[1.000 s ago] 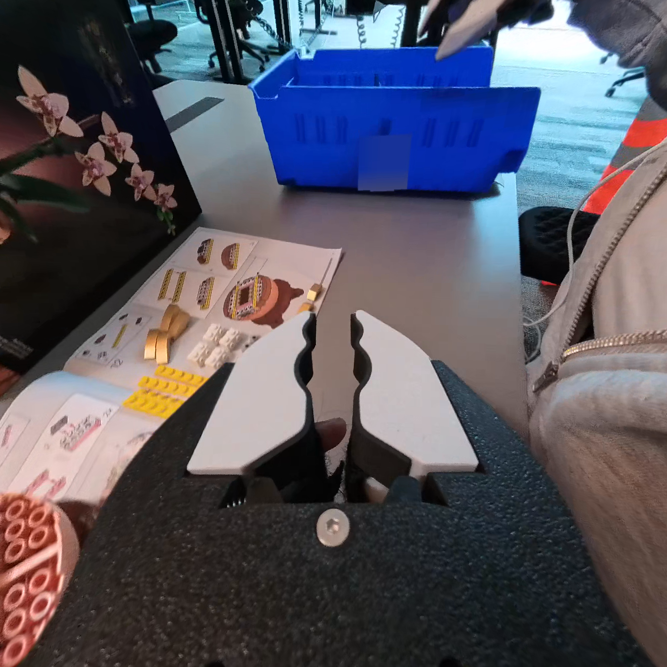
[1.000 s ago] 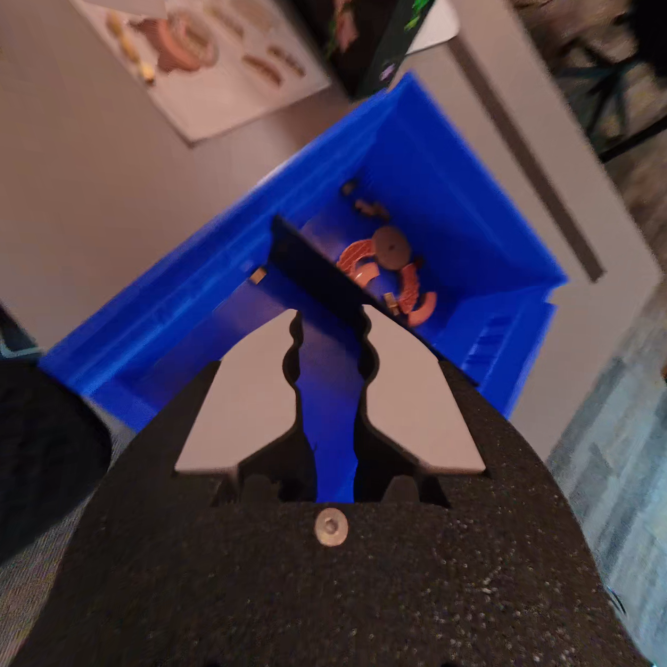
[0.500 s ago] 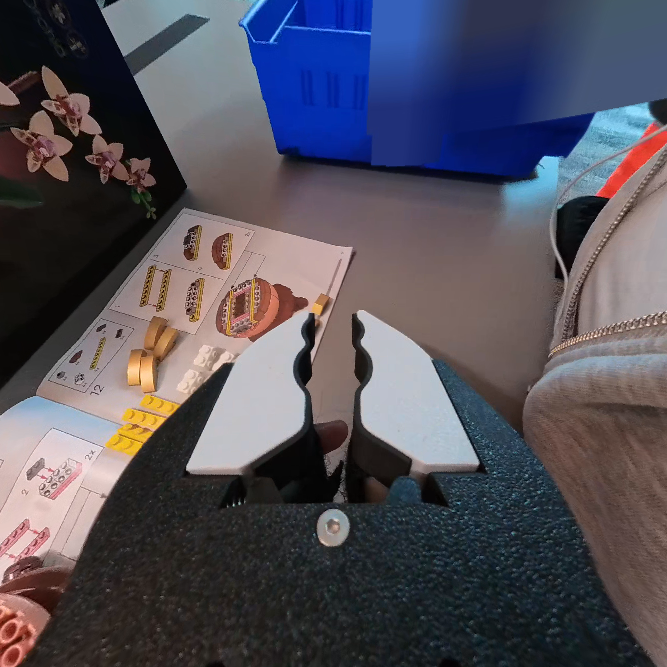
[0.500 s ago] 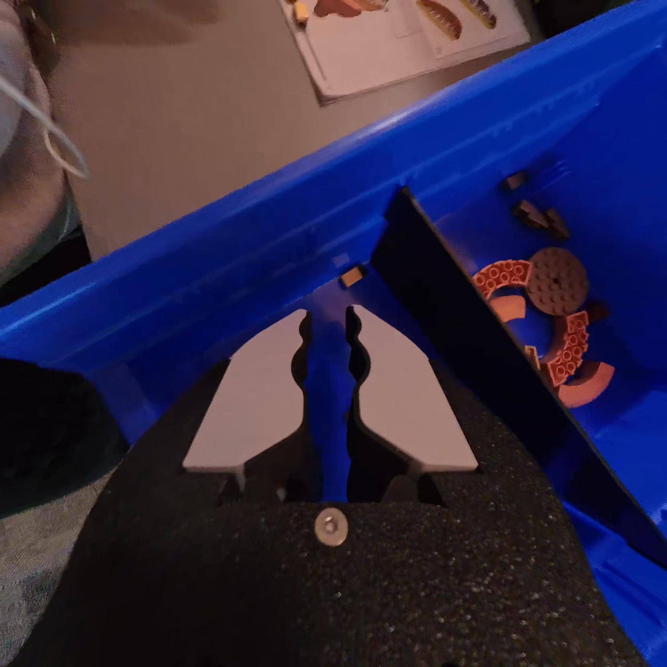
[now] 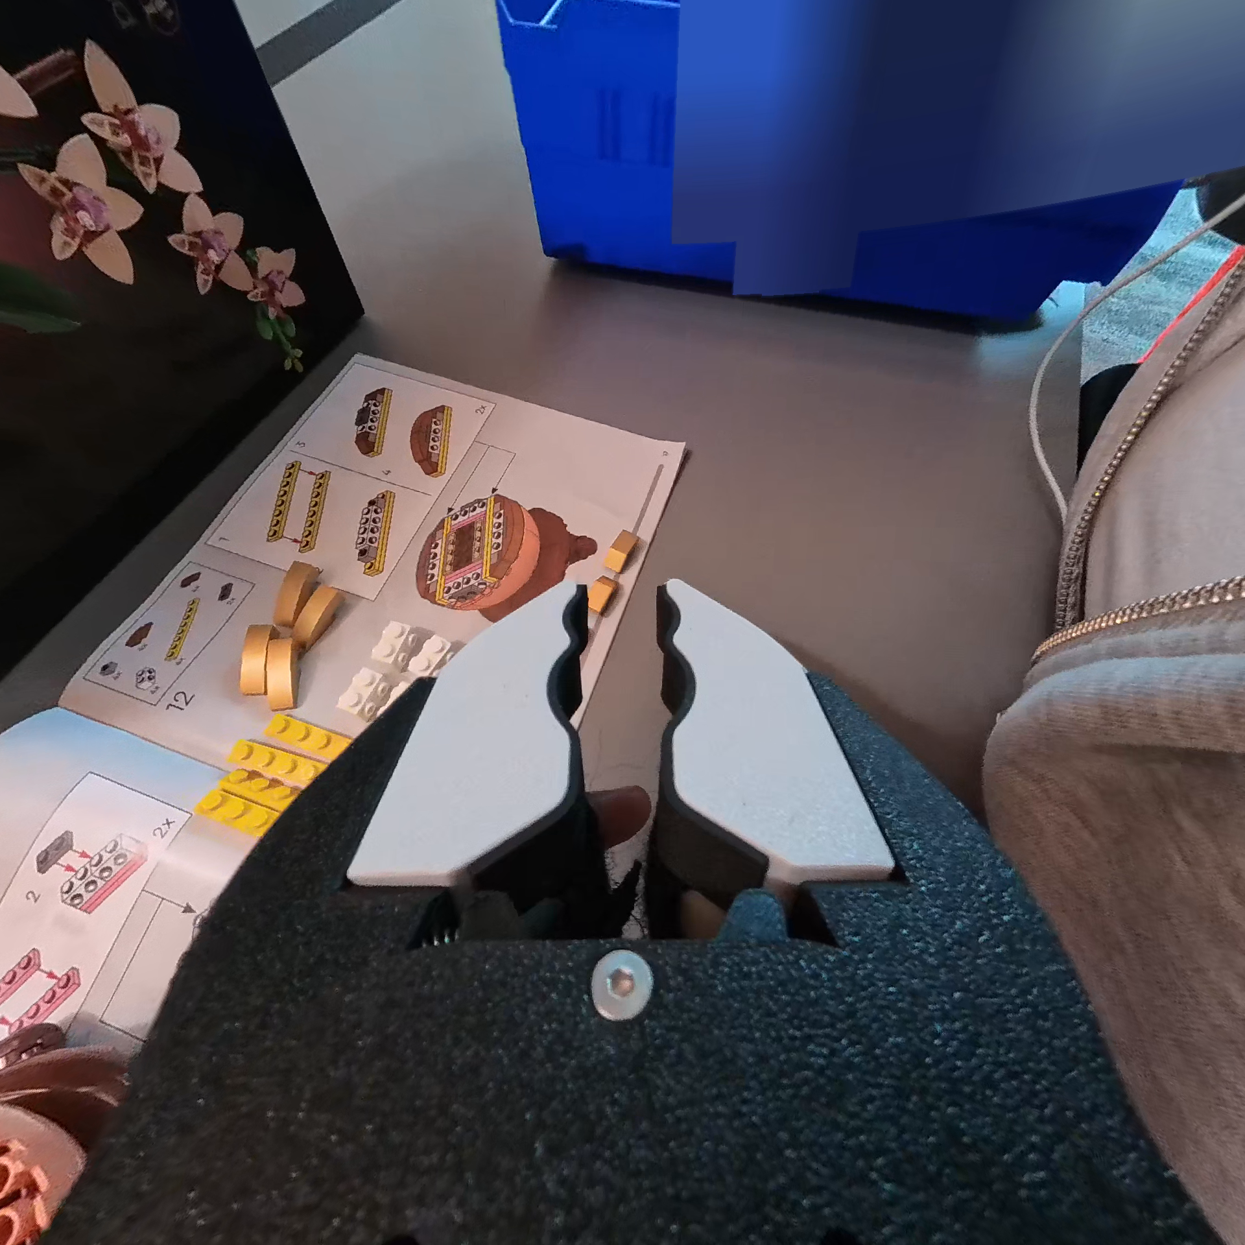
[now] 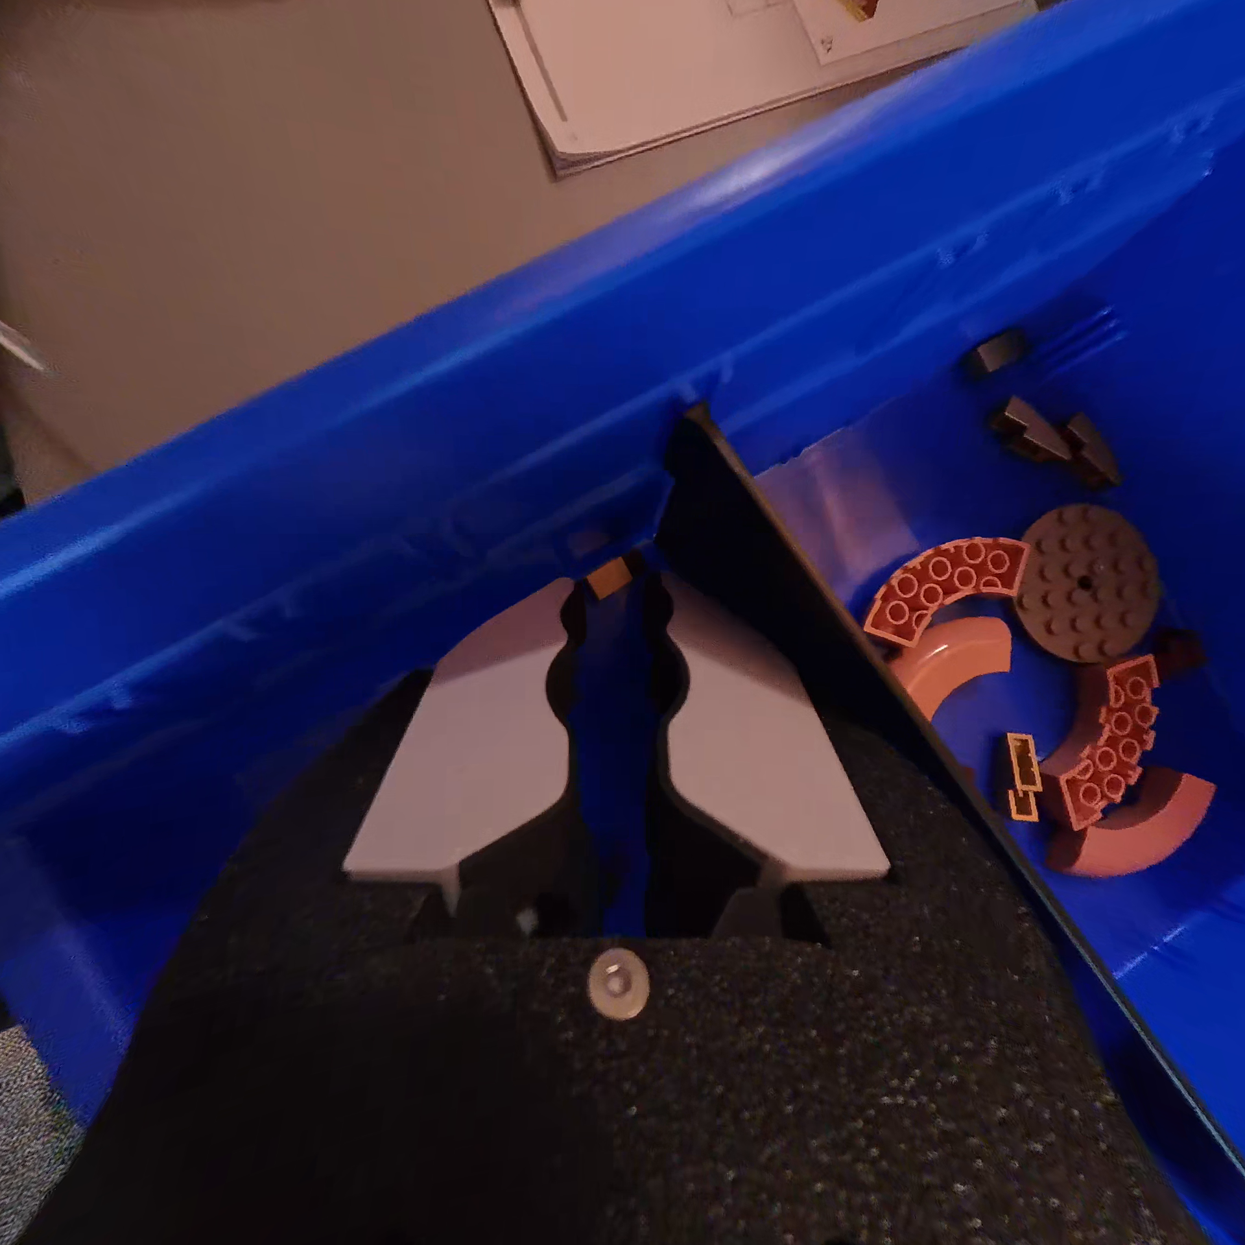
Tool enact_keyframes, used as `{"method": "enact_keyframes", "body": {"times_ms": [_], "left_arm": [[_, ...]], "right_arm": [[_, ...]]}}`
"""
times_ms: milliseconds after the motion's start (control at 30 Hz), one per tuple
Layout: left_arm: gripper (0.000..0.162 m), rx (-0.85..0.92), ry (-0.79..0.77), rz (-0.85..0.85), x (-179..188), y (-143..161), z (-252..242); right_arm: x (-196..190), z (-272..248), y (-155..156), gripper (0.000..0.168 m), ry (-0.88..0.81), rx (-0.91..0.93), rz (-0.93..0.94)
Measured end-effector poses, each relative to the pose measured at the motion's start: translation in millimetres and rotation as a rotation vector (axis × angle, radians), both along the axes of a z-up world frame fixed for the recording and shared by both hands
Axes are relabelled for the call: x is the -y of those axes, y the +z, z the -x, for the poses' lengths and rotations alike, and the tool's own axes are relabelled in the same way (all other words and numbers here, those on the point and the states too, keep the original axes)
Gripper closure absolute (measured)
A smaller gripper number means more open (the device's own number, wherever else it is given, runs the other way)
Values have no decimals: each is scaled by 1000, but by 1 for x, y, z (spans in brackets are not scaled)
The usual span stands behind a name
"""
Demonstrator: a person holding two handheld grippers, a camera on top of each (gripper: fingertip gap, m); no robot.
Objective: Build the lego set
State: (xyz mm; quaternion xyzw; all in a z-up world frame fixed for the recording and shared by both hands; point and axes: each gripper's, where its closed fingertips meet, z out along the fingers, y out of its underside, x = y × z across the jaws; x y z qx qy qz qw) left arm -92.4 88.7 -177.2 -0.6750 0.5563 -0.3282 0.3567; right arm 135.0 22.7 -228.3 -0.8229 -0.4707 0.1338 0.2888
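The open white instruction booklet (image 5: 431,512) carries printed step diagrams and small numbers, and the black cardboard box (image 5: 121,222) beside it shows pale orchid flowers; I do not repeat any writing. On the booklet lie four curved gold pieces (image 5: 286,633), white studded bricks (image 5: 397,663), long yellow plates (image 5: 269,775) and two small gold cubes (image 5: 613,569).

Compared with half a second ago, the left gripper (image 5: 618,596) has moved a little forward over the grey table (image 5: 842,471), so the booklet looks larger and the blue plastic bin (image 5: 593,148) sits higher in the view (much of it lies under a blur patch). Its jaws are apart with nothing between them, and a fingertip of the holding hand shows behind them.

The right gripper (image 6: 610,586) has gone deeper into the bin (image 6: 471,431), into the compartment left of the black divider (image 6: 808,606). Its jaws are a narrow gap apart, and a small tan brick (image 6: 608,578) lies at the tips against the bin wall; whether they touch it I cannot tell. In the other compartment lie salmon curved bricks (image 6: 943,593), a round dark brown studded plate (image 6: 1088,583) and a few small dark pieces (image 6: 1051,438).
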Motion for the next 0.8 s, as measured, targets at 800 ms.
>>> {"method": "enact_keyframes", "body": {"times_ms": [800], "left_arm": [[143,46,12,-10,3,1,11]], "right_arm": [[0,-14,1,161,-263,-28,134]]}}
